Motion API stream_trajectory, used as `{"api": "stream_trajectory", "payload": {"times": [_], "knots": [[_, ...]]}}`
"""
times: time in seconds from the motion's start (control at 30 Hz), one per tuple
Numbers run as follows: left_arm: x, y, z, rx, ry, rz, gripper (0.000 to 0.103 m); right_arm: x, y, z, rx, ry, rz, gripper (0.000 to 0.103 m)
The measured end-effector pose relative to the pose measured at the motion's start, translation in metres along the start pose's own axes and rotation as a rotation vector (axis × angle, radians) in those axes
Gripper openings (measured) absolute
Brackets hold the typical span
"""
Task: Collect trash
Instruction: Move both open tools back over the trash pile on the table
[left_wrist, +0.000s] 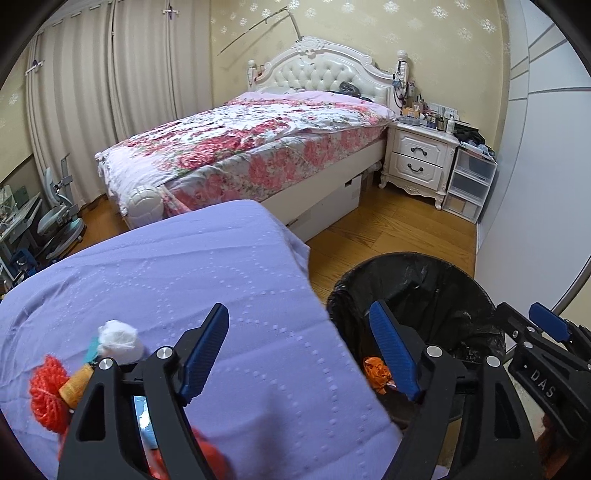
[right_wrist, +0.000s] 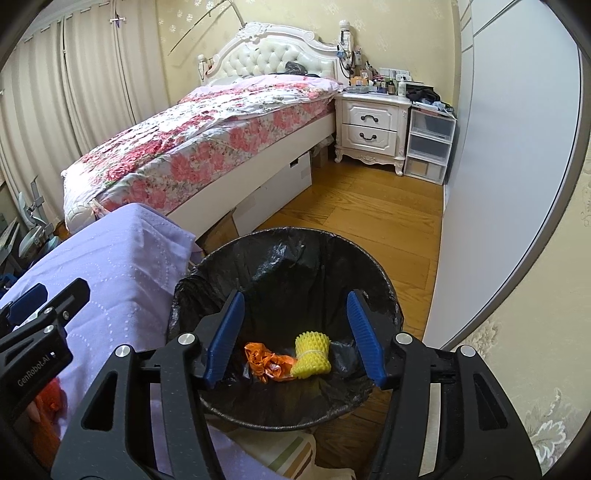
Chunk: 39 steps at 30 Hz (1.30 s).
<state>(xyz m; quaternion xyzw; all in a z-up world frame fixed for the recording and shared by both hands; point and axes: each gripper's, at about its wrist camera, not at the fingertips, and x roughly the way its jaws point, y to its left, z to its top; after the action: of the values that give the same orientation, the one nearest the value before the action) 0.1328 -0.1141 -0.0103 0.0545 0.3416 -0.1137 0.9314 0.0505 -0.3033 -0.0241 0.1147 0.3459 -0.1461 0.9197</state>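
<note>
A: In the left wrist view, nearest the lens is the left gripper (left_wrist: 299, 354), its blue pads spread wide with nothing between them. It straddles the edge of the lilac cloth (left_wrist: 184, 280) and the lip of the bin (left_wrist: 476, 284).

B: And the trash that is left?

A: Just beside the left finger, on the cloth: a white wad (left_wrist: 120, 339), a red mesh net (left_wrist: 46, 391) and a small tan piece (left_wrist: 75, 387) huddled together, touching. More red shows under the gripper body, blurred. An orange wrapper (left_wrist: 376, 373) already lies in the bin.

B: How would those handle?

A: By their look, all light and soft. The wad would squash, so a gentle pinch across its middle should do. The net is springy and open, likely to snag its neighbours; taking a bunched fold at its top seems safest.

B: The right wrist view?

A: The right gripper (right_wrist: 295, 339) comes first, pads apart and empty, hanging over the black-lined bin (right_wrist: 373, 266). Below, in the bottom of the bin, the orange wrapper (right_wrist: 269, 360) rests against a yellow foam net (right_wrist: 310, 354). The left gripper (right_wrist: 26, 310) shows at the left edge, above the lilac cloth (right_wrist: 122, 258).

B: Anything hidden?

A: What lies under the gripper bodies cannot be made out.
</note>
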Motion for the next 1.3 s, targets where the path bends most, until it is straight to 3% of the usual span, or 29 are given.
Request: {"api": "stream_trajectory", "payload": {"times": [0.37,0.67,0.9,1.3], "knots": [[-0.044,0.055,-0.023,-0.066,-0.018,0.074,0.078,-0.03,0.041,-0.016,-0.07,-0.007,0.09,0.062],[-0.074,0.122,-0.048,-0.169,-0.02,0.203,0.078,-0.045,0.095,-0.029,-0.161,-0.005,0.186,0.062],[-0.074,0.17,-0.07,-0.244,0.021,0.298,0.078,-0.049,0.138,-0.04,-0.226,0.018,0.254,0.062],[-0.057,0.206,-0.093,-0.305,0.108,0.287,0.078,-0.046,0.19,-0.05,-0.308,0.044,0.304,0.062]]}}
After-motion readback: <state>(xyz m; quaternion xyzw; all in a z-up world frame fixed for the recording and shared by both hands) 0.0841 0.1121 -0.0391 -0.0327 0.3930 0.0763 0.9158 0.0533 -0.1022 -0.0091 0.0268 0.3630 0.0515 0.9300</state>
